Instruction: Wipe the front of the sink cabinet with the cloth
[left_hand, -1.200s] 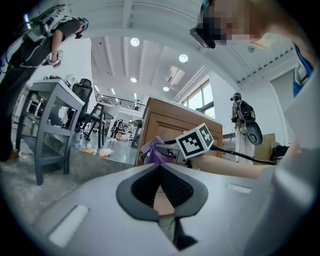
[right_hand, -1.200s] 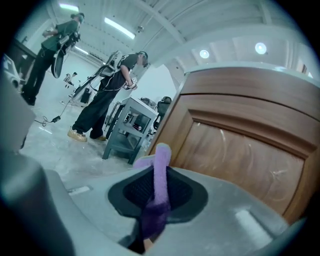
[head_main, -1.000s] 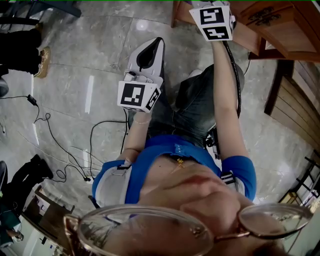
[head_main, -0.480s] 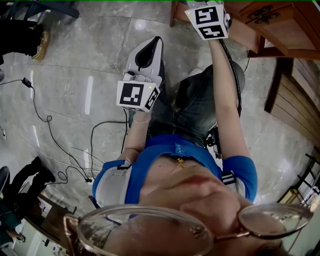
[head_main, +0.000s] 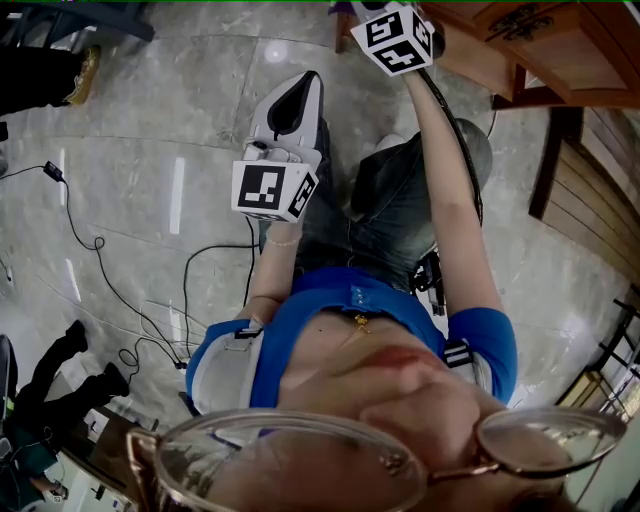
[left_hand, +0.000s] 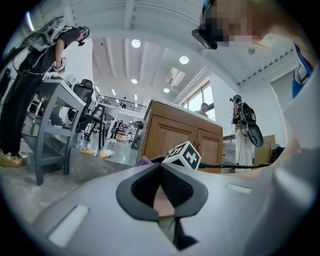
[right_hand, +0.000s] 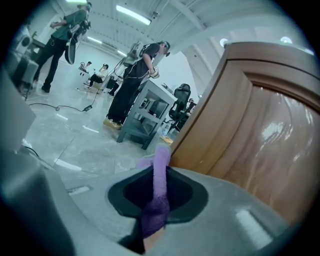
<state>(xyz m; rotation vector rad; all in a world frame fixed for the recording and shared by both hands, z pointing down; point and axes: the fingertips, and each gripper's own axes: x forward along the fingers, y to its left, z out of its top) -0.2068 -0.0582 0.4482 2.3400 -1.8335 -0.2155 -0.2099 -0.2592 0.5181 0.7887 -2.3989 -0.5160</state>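
A purple cloth (right_hand: 160, 172) is pinched between the jaws of my right gripper (right_hand: 160, 162), its free end sticking up past the tips. Just to its right rises the brown wooden cabinet door (right_hand: 260, 135), close to the cloth. In the head view the right gripper's marker cube (head_main: 396, 38) is at the top edge beside the cabinet (head_main: 530, 50); its jaws are out of sight there. My left gripper (head_main: 298, 98) is held over the floor left of my knee, jaws shut and empty. The left gripper view shows the cabinet (left_hand: 180, 137) ahead.
Black cables (head_main: 95, 250) trail over the grey marble floor at left. A person's dark legs (head_main: 60, 370) are at lower left. A grey desk with chairs (right_hand: 145, 115) and standing people (right_hand: 137, 80) are farther off. Dark wooden slats (head_main: 600, 200) are at right.
My right gripper has slid left and a little up along the cabinet with the cloth. The left gripper has barely shifted. The person at lower left has walked.
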